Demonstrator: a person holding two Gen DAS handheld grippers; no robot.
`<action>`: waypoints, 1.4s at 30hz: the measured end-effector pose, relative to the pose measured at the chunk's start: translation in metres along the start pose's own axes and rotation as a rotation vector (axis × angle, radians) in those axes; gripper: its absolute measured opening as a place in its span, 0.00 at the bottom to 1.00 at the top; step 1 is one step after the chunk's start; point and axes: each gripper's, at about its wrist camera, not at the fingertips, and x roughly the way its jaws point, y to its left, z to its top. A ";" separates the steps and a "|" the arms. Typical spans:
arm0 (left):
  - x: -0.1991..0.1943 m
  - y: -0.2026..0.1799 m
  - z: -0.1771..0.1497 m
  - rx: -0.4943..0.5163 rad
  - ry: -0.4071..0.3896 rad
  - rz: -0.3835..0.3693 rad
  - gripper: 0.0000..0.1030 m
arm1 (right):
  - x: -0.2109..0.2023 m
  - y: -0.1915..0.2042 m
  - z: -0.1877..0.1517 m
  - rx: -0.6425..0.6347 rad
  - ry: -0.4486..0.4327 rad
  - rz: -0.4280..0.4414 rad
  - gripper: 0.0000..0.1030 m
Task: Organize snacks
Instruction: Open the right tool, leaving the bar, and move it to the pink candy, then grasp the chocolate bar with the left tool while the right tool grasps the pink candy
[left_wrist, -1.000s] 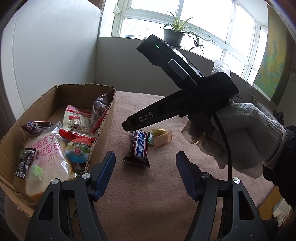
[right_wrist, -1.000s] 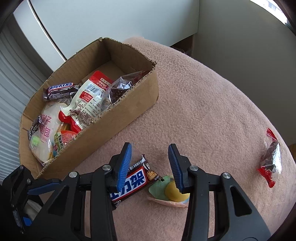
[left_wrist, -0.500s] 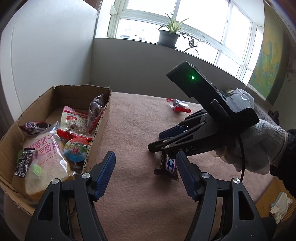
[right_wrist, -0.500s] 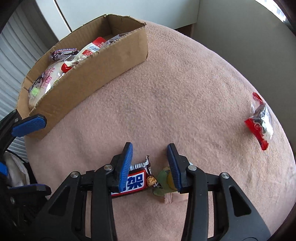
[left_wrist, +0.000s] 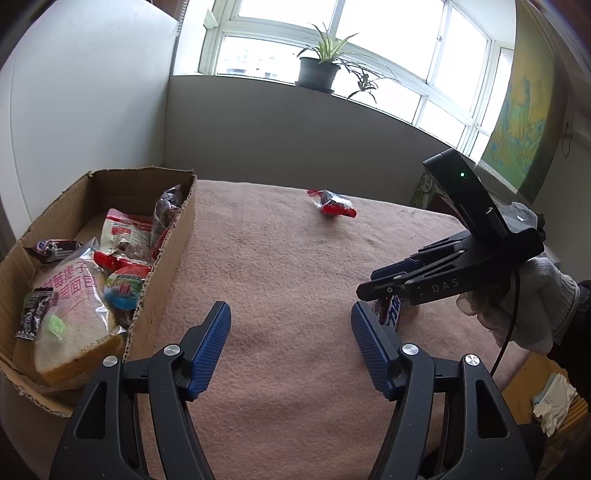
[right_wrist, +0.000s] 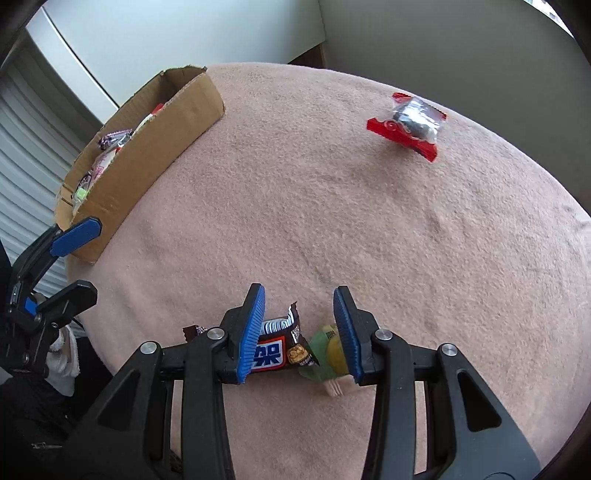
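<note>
Since a second ago we see the right gripper (right_wrist: 299, 325) carried from beside the cardboard box (right_wrist: 162, 147) toward the lower right of the left wrist view, and the chocolate bar (right_wrist: 275, 345) and the small green-and-yellow packet (right_wrist: 327, 350) went with it across the pink cloth (right_wrist: 332, 221). We note both snacks lying between its blue pads; the jaws stand partly apart, and we cannot tell whether the pads press on either.

Red-edged snack bag (right_wrist: 408, 123): alone on the cloth, upper right of the right wrist view, well apart from the box.

Box: upper left of that view, holding a bread bag (left_wrist: 70, 306), a red-and-white pouch (left_wrist: 125, 240) and other wrapped snacks.

Left gripper (left_wrist: 290, 343): jaws wide apart over bare cloth at the bottom of its own view, nothing between them, box just to its left.

A gloved hand (left_wrist: 524, 306) holds the right gripper at right centre.
</note>
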 end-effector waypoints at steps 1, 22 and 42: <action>0.002 -0.004 0.000 0.007 0.006 -0.009 0.65 | -0.011 -0.011 -0.007 0.046 -0.038 0.013 0.39; 0.062 -0.087 -0.006 0.230 0.121 -0.024 0.66 | -0.018 -0.018 -0.023 0.270 -0.176 -0.136 0.40; 0.083 -0.081 -0.009 0.207 0.200 0.013 0.30 | -0.015 0.008 -0.032 0.156 -0.145 -0.140 0.65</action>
